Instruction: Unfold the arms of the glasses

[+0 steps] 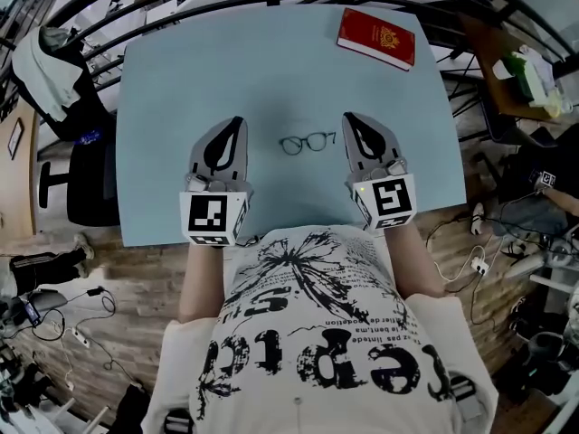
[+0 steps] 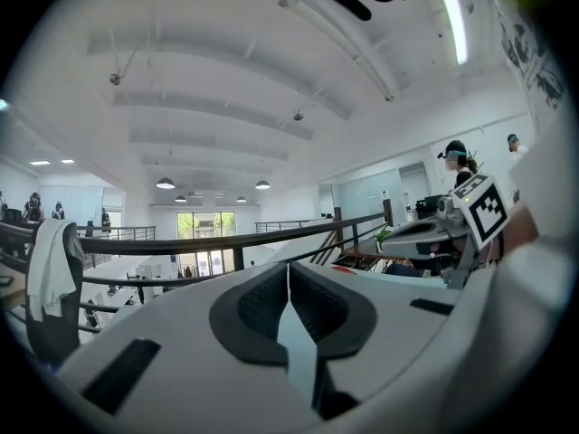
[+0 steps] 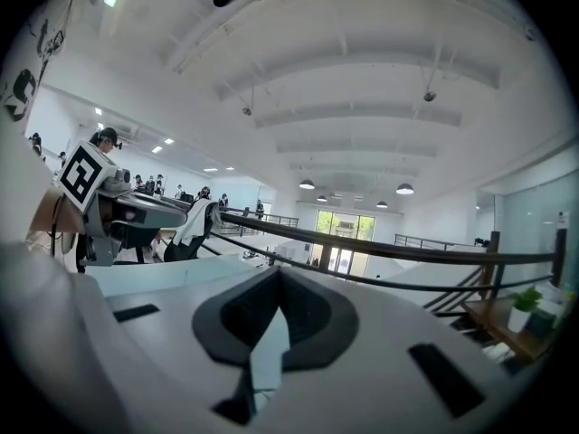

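Over on the far left there's a white cloth [image 1: 36, 57] slung over the black railing [image 1: 99, 12], and a dark chair [image 1: 86, 183] parked just beside the left edge of the light blue table [image 1: 181, 80]; moving right, the left gripper [image 1: 238, 121] is held over the near part of the table, its marker cube close to the person's printed shirt [image 1: 317, 333]; its own view shows the jaws pressed together with nothing caught between them, pointing out level toward the railing; next comes the pair of glasses [image 1: 307, 142], lying on the table about midway between the two grippers, near both tips but touching neither; they're thin and dark-framed, lenses facing up-ish, and honestly too small here to say whether the arms are folded in or out; right of that is the right gripper [image 1: 349, 118], also over the near part of the table and mirroring the left one; its jaws are closed tight too, empty, nothing pinched; last thing, way off at the far right corner of the table, well apart from everything else, sits a red booklet [image 1: 376, 37] with a gold emblem on the cover.
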The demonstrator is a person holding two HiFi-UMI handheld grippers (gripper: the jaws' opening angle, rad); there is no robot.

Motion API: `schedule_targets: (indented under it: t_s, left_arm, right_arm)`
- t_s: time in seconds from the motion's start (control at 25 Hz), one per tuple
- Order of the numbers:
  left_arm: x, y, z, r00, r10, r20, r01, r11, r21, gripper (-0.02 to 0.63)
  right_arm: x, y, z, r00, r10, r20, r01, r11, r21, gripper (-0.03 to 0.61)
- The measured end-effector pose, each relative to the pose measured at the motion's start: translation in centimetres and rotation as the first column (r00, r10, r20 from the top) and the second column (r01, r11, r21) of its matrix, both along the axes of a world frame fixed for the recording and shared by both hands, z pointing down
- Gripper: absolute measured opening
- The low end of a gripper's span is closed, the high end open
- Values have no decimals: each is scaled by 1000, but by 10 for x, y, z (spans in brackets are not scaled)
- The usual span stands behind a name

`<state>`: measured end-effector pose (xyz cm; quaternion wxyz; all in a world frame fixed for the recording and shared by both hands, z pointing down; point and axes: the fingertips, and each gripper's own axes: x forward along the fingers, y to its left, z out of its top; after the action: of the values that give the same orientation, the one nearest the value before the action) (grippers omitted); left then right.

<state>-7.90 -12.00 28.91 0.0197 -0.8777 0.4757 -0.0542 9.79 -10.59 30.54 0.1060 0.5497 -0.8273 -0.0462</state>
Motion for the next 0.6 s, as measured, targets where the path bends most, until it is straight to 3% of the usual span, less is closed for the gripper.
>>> schedule_targets:
  t_s: [0.6]
  left_arm:
    - [4, -14, -4, 999, -34, -10, 34, 999, 18, 23]
  right_arm:
    - [1, -9, 1, 999, -33, -9, 33, 999, 5, 8]
